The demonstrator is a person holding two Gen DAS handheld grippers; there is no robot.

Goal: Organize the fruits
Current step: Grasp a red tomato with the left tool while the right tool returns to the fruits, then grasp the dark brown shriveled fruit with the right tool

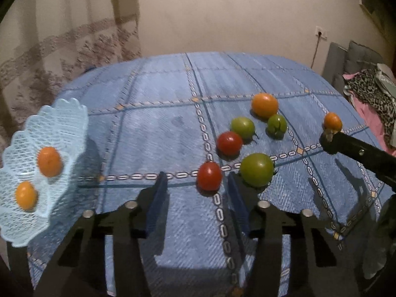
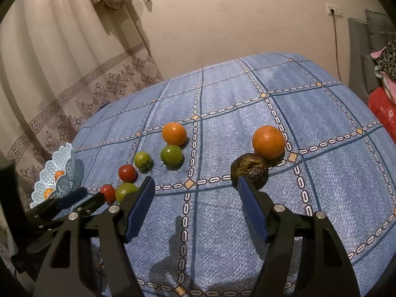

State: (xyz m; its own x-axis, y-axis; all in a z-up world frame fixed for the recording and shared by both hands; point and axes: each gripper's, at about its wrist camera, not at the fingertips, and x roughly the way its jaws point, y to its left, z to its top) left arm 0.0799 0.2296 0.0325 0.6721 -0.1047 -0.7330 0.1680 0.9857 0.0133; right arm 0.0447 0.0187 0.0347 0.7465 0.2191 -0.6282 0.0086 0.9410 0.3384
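Left claw (image 1: 195, 193): jaws apart, holding nothing, low over the bench (image 1: 153, 128), with a red tomato (image 1: 209, 175) just ahead of the gap.
Right claw (image 2: 195, 205): jaws wide apart, empty; its right finger (image 2: 252, 210) reaches in front of a dark, wrinkled fruit (image 2: 250, 170), though whether it touches is hard to tell.
Basket (image 1: 61, 121): pale blue lattice at the bench's left edge, already holding two oranges (image 1: 49, 161).
Loose fruit: a second red tomato (image 1: 229, 142), three green ones, the largest (image 1: 257, 169) just right of the near red tomato, and two more orange fruits, one by the cluster (image 1: 264, 104) and one at the far right (image 1: 332, 121).
Step in hand: probably the left claw taking the near red tomato for the basket.
Doing it well: centre the tomato between the pads, keep the right pad off the large green tomato beside it, close gently because the skin is soft and round, then lift clear before swinging left to the basket.
Left view only: the basket's inside and its two oranges seen plainly; the right claw's tip beside the far orange fruit.
Right view only: the dark fruit shown full, touching or nearly touching the big orange (image 2: 268, 142) behind it; the left claw (image 2: 81, 198) seen from the side near the basket.
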